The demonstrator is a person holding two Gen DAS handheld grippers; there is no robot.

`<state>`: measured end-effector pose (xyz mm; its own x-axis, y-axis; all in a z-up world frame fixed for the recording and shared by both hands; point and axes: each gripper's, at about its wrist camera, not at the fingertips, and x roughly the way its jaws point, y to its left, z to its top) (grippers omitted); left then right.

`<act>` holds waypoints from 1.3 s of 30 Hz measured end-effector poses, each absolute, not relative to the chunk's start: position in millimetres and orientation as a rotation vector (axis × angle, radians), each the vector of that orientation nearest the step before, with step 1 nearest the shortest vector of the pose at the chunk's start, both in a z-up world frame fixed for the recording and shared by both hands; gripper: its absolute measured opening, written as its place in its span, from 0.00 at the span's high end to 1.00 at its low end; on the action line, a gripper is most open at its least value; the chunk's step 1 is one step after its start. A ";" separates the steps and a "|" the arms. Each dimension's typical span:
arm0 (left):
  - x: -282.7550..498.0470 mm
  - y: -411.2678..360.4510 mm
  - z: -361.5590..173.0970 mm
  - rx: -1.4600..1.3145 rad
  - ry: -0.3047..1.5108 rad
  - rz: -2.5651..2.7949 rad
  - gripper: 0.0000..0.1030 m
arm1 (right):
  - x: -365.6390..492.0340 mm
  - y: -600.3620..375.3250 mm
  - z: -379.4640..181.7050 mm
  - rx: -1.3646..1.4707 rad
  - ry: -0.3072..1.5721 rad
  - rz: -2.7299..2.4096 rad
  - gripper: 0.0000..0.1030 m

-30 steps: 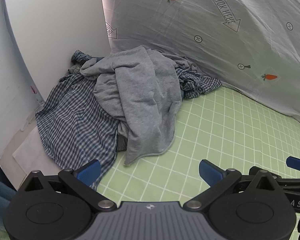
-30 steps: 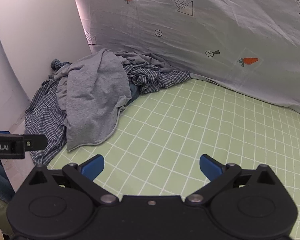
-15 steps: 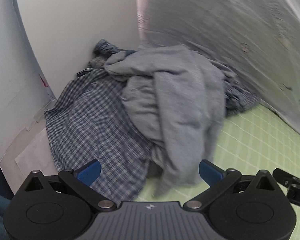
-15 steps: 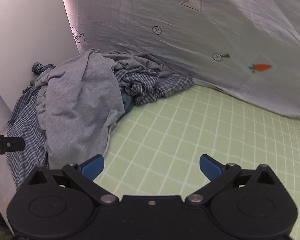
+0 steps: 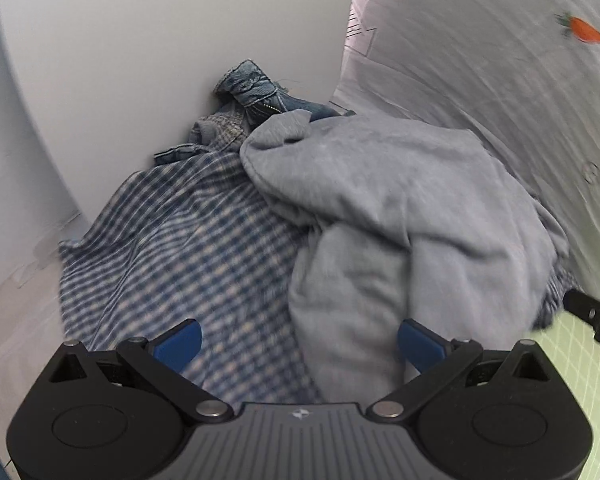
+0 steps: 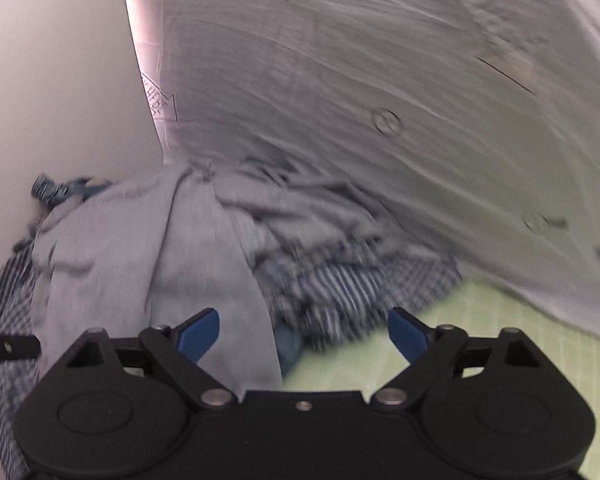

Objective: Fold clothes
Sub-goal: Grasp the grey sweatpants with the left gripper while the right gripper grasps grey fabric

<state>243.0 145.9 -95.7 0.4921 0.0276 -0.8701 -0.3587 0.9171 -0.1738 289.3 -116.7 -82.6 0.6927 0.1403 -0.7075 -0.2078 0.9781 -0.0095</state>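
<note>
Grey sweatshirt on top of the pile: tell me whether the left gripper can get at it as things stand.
Probably yes. The grey sweatshirt lies on top of the checked shirt, nothing covering it, and the left gripper is open with its right finger already at the sweatshirt's lower edge.

On my feeds the light was soft, even and fairly bright, with no glare. Shadows were faint, gathered in the folds of the grey garment [image 5: 400,216]. Both views were smeared by motion blur, worst on the checked shirt [image 5: 172,240] and the printed sheet [image 6: 380,80]. Fisheye bending curved the wall [image 5: 140,60], and the corners went black.
</note>
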 end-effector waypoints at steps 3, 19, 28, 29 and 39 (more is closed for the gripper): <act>263.5 154.7 -100.7 -0.418 1.024 0.238 0.01 | 317.8 -105.8 -85.0 -0.099 0.767 0.223 0.17; 284.3 127.8 -86.2 -0.379 0.939 0.113 0.94 | 340.6 -85.8 -92.4 -0.136 0.691 0.379 0.94; 243.0 103.0 -39.4 -0.346 0.820 0.066 0.96 | 274.1 -121.9 -53.8 -0.143 0.582 0.287 0.97; 235.1 97.8 -32.2 -0.345 0.807 0.050 0.96 | 264.0 -128.9 -48.7 -0.132 0.574 0.273 0.97; 140.2 -15.7 -5.2 -0.300 0.819 -0.122 0.96 | 147.8 -213.2 -32.3 -0.064 0.578 0.135 0.97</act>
<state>140.2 -15.7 -5.2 0.6785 -0.2221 -0.7003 -0.0082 0.9509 -0.3095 147.8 -213.2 -32.3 0.8289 0.1097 -0.5485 -0.1454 0.9891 -0.0219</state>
